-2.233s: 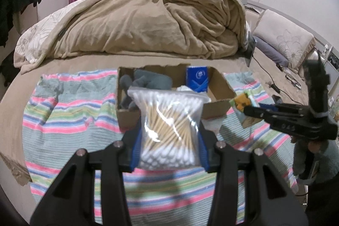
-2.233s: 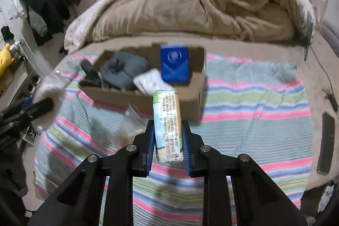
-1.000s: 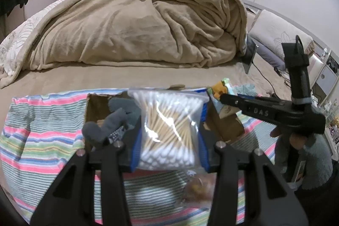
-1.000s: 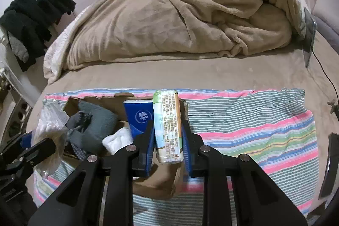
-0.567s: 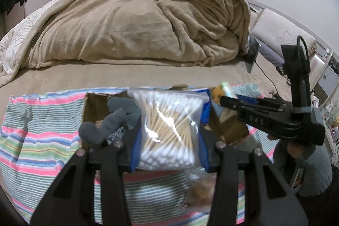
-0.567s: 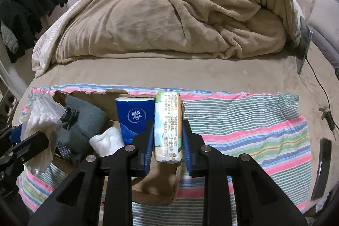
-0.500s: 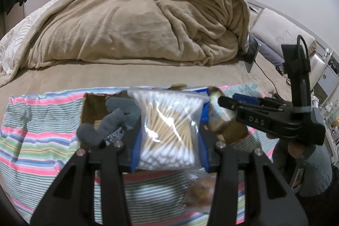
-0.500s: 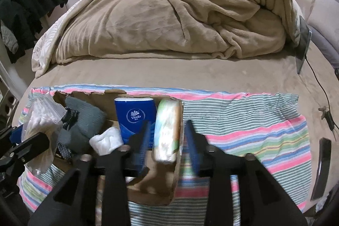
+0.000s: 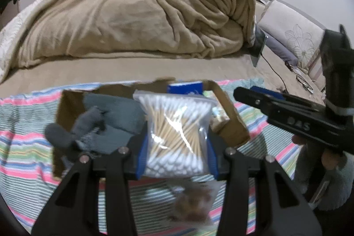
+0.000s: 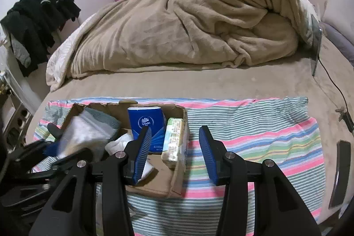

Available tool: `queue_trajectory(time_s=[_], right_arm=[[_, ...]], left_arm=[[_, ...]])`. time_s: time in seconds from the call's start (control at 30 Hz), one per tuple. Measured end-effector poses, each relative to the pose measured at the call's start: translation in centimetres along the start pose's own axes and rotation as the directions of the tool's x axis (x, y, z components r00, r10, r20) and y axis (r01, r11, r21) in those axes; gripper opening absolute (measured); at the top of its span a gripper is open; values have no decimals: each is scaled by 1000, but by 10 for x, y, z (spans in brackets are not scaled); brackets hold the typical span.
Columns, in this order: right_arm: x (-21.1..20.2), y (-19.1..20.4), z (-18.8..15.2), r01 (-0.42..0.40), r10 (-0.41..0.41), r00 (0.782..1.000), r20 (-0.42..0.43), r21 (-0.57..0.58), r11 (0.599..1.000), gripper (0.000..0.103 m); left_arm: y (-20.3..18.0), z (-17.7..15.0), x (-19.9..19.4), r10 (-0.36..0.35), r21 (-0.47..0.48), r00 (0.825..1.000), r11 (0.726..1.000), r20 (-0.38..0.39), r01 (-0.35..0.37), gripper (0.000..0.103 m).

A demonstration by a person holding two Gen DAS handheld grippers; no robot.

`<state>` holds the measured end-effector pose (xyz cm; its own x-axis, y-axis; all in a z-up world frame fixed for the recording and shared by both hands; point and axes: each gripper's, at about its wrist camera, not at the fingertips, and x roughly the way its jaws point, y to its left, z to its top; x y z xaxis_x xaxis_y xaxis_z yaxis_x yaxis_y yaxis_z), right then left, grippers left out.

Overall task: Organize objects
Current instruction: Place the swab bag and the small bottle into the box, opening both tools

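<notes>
My left gripper is shut on a clear bag of cotton swabs and holds it over the near edge of an open cardboard box. My right gripper is open and empty, just above the box's right side. A green-white packet leans inside the box against its right wall, next to a blue tissue pack. Grey socks and a white bundle also lie in the box. The right gripper shows in the left wrist view.
The box stands on a striped cloth spread on a bed. A small bag of brown pieces lies on the cloth in front of the box. A heaped beige blanket fills the far side. A dark phone lies at the right edge.
My right gripper carried the green-white packet over the box, opened and let it go; the packet now rests inside the box. My left gripper moved closer with the cotton swabs, still held.
</notes>
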<state>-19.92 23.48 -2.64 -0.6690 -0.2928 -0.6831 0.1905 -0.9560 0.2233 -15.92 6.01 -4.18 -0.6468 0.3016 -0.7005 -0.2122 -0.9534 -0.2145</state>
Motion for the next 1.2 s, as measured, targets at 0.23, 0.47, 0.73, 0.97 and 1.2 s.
queue_trajectory(time_s=[0.23, 0.47, 0.73, 0.97, 1.2], right_arm=[[-16, -26, -6, -7, 6, 1000, 22, 46, 999, 47], [-29, -44, -11, -5, 1, 999, 42, 80, 997, 47], [-44, -50, -21, 15, -19, 999, 46, 97, 995, 54], [-56, -30, -27, 12, -15, 999, 39, 64, 998, 63], [-65, 0, -34, -4, 3, 1000, 29, 29, 1000, 64]], left_arm=[[-21, 3, 30, -29, -27, 999, 999, -40, 28, 45], [-34, 8, 58, -34, -56, 995, 998, -90, 29, 46], [-35, 4, 40, -43, -74, 995, 997, -90, 37, 74], [-30, -3, -3, -27, -42, 999, 999, -43, 26, 74], [-9, -25, -46, 13, -41, 1000, 999, 0, -13, 74]])
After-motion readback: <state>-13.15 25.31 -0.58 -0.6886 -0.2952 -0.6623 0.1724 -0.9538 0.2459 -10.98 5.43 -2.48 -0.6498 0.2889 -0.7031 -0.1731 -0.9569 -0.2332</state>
